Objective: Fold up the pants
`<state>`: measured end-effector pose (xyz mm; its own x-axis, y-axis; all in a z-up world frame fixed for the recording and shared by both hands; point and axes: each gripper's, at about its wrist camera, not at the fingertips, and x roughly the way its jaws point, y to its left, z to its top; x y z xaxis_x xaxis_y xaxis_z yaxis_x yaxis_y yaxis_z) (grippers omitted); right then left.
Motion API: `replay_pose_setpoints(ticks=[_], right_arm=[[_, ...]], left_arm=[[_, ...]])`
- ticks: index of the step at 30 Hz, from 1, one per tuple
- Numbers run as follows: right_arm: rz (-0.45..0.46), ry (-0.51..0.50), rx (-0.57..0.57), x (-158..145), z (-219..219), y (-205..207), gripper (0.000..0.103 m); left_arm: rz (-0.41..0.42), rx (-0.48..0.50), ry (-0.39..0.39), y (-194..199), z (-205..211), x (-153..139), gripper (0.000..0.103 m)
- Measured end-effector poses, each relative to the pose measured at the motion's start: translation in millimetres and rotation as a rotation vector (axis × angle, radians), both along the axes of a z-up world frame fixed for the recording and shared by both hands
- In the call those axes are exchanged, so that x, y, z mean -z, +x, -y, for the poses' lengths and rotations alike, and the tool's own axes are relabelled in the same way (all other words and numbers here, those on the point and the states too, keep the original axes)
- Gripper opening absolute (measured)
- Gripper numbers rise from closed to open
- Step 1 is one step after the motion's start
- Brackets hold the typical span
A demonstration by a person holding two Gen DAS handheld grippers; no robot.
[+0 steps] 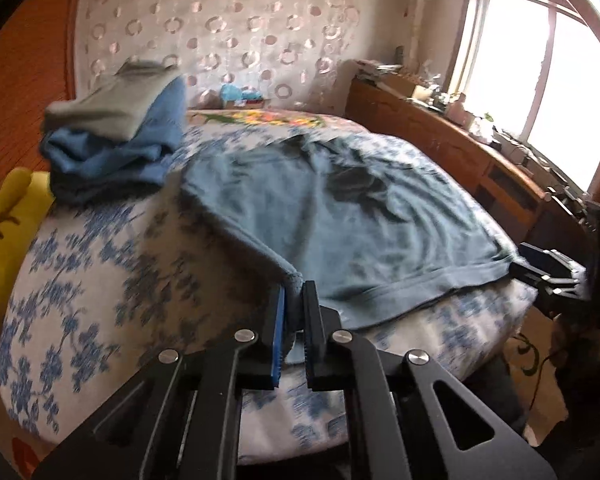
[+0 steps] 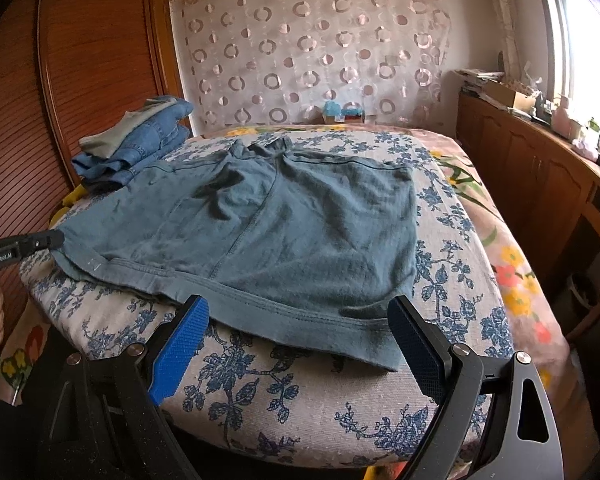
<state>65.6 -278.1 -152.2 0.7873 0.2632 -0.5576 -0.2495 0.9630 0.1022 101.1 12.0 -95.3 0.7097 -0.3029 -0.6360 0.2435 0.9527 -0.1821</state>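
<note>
The left gripper (image 1: 296,292) has its jaws clamped on a corner of the teal pants (image 2: 268,232), which lie spread and rumpled on the bed (image 2: 284,400). The right gripper (image 2: 300,332) has its jaws wide apart, straddling the pants' near hem.

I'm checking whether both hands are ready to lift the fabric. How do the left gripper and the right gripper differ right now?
The left gripper has its jaws shut on a corner of the teal pants, while the right gripper has its jaws wide open, holding nothing. The left gripper sits at the pants' left corner; the right gripper sits at the near hem, towards its right end, with the hem between its open jaws. Both have blue pads and point down at the bed.
</note>
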Motion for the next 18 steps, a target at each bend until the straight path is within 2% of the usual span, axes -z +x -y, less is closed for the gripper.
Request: replay_pose_setpoints(ticks=[11, 18], right_arm=[[0.016, 0.021, 0.019, -4.2, 3.6, -3.2, 0.092], [0.026, 0.035, 0.016, -5.1, 0.5, -5.4, 0.092]], left_arm=[[0.043, 0.156, -0.034, 6.0, 65.6, -37.0, 0.009], [0.044, 0.153, 0.004, 1.7, 78.9, -38.7, 0.010]])
